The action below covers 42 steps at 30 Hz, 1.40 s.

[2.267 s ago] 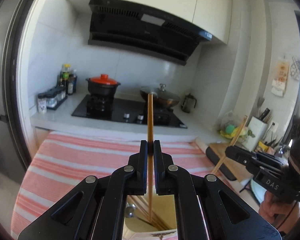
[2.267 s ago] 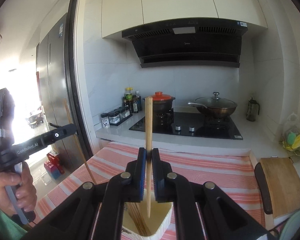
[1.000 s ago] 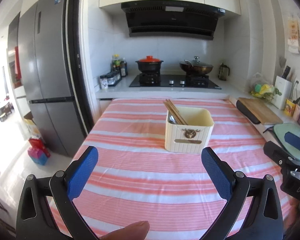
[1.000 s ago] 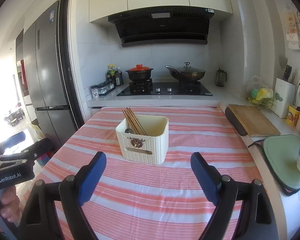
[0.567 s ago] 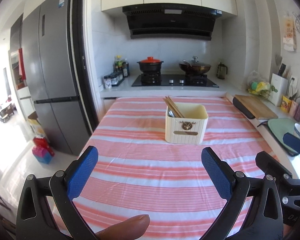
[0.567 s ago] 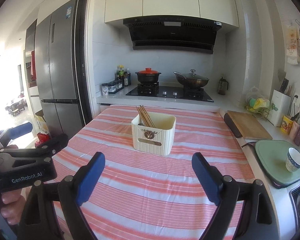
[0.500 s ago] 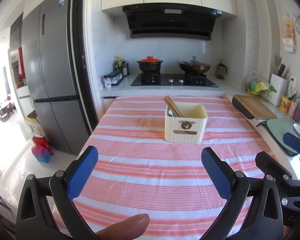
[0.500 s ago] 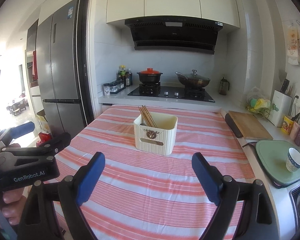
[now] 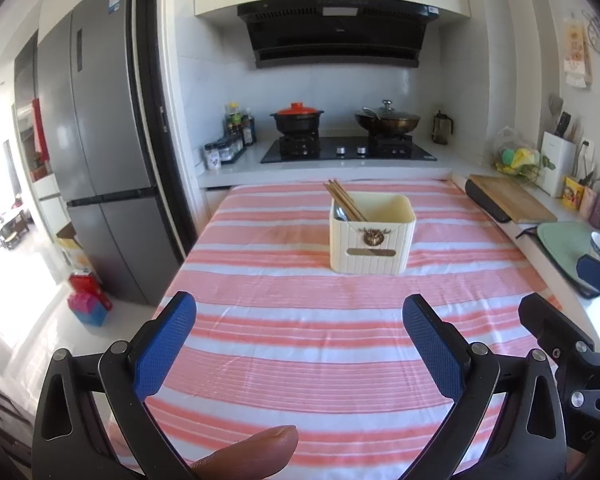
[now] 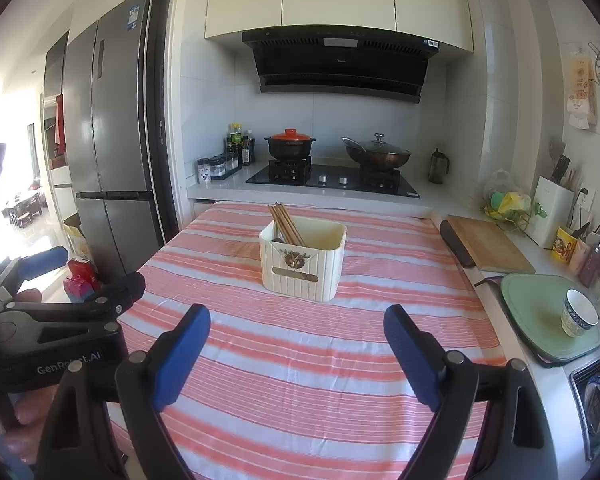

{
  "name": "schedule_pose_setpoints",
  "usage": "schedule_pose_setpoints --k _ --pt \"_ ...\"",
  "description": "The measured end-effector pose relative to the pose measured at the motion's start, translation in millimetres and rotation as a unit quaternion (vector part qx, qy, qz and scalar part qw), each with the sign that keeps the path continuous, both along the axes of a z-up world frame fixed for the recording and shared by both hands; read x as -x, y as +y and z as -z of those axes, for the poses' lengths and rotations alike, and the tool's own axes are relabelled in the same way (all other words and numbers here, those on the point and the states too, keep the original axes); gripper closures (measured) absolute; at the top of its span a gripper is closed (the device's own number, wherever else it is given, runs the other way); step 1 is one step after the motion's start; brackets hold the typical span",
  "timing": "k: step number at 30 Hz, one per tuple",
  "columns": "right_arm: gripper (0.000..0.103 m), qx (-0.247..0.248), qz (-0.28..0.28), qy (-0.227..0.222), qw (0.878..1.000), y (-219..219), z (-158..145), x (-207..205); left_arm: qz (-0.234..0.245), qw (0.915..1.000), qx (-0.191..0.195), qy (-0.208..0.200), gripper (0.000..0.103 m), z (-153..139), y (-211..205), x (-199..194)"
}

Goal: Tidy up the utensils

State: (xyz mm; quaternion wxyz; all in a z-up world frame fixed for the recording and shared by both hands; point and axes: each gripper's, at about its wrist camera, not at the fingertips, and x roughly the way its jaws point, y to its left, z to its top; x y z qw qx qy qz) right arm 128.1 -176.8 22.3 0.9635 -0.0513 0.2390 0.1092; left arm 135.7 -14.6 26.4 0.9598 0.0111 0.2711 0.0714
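Note:
A cream ribbed utensil holder [image 9: 370, 236] [image 10: 303, 260] stands mid-table on the pink striped cloth [image 9: 300, 344]. Several wooden chopsticks [image 9: 344, 200] [image 10: 286, 222] lean in its left side, beside a metal spoon [image 9: 340, 213]. My left gripper [image 9: 300, 320] hangs open over the near part of the table, well short of the holder, with nothing between its blue pads. My right gripper [image 10: 298, 330] is open and empty too, also short of the holder. Each gripper shows at the edge of the other's view.
Behind the table runs a counter with a hob [image 9: 348, 149], a red-lidded pot [image 9: 298, 117] and a wok [image 9: 387, 119]. A fridge [image 9: 96, 160] stands left. Right of the table lie a wooden cutting board [image 10: 488, 246] and a green mat [image 10: 548, 316] with a cup [image 10: 579, 313].
Both grippers, earlier shut on chopsticks over the holder, have let them go into it, opened wide and drawn back from the holder. In the last half second nothing moves.

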Motion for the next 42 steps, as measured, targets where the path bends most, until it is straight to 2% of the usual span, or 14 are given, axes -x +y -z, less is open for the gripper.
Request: schedule_pose_setpoints --k 17,42 --pt "0.013 -0.006 0.014 0.017 1.0 -5.2 5.2 -5.4 -0.012 0.9996 -0.026 0.002 0.0 3.2 -7.3 -3.4" --pt "0.013 0.001 0.012 0.018 1.0 -2.8 3.5 -3.6 -0.008 0.9998 -0.013 0.011 0.0 3.9 -2.2 -2.1"
